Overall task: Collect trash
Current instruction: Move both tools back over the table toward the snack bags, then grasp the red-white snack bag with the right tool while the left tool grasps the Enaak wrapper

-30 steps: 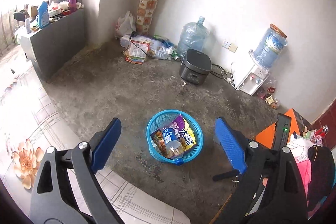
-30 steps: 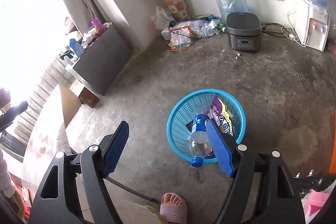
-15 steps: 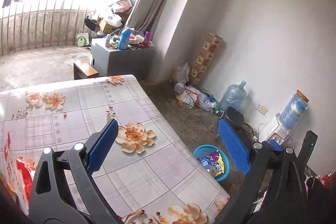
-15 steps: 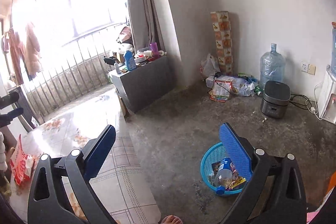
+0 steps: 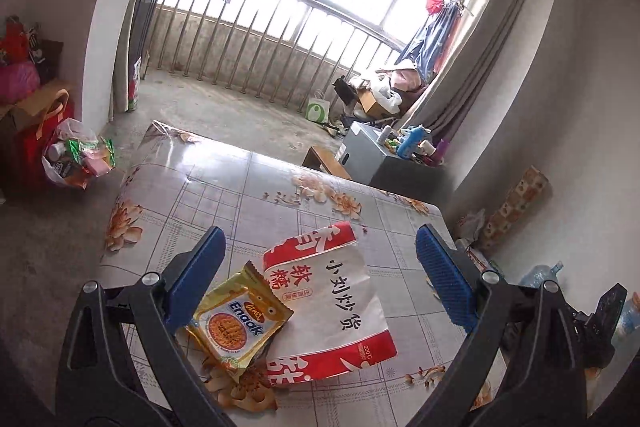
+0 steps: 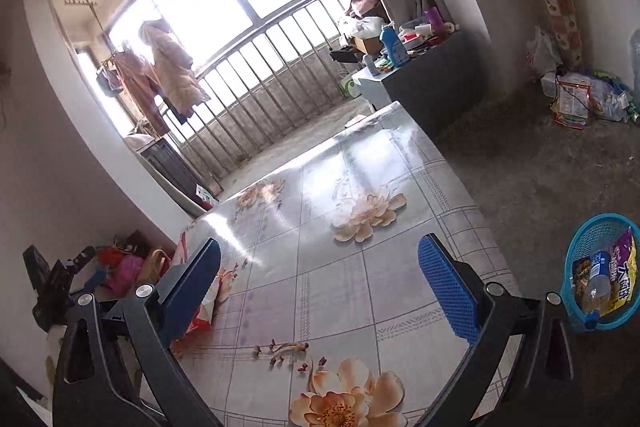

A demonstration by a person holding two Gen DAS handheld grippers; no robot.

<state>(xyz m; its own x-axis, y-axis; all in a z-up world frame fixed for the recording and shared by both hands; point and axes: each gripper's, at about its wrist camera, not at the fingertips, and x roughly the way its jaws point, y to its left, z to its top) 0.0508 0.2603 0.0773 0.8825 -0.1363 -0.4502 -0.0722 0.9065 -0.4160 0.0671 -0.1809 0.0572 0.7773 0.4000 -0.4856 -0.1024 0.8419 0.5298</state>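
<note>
Here the floral-clothed counter [image 5: 248,195] carries a red-and-white bag [image 5: 332,311] with a yellow Enaak packet [image 5: 236,319] overlapping its near edge. The blue basket [image 6: 576,247] of trash sits on the floor beside it. Left gripper [image 5: 320,279] and right gripper [image 6: 320,283] hover above, jaws wide apart, empty.

On the yellow snack packet [image 5: 239,323] lying on my bench [image 5: 256,195] I read "Enaak" in blue letters. The red and white bag [image 5: 340,303] under it carries "小刘炒货" in black, "软糯" in red and a small "200G" near one corner. The packet's fine print is too small for me to read.
</note>
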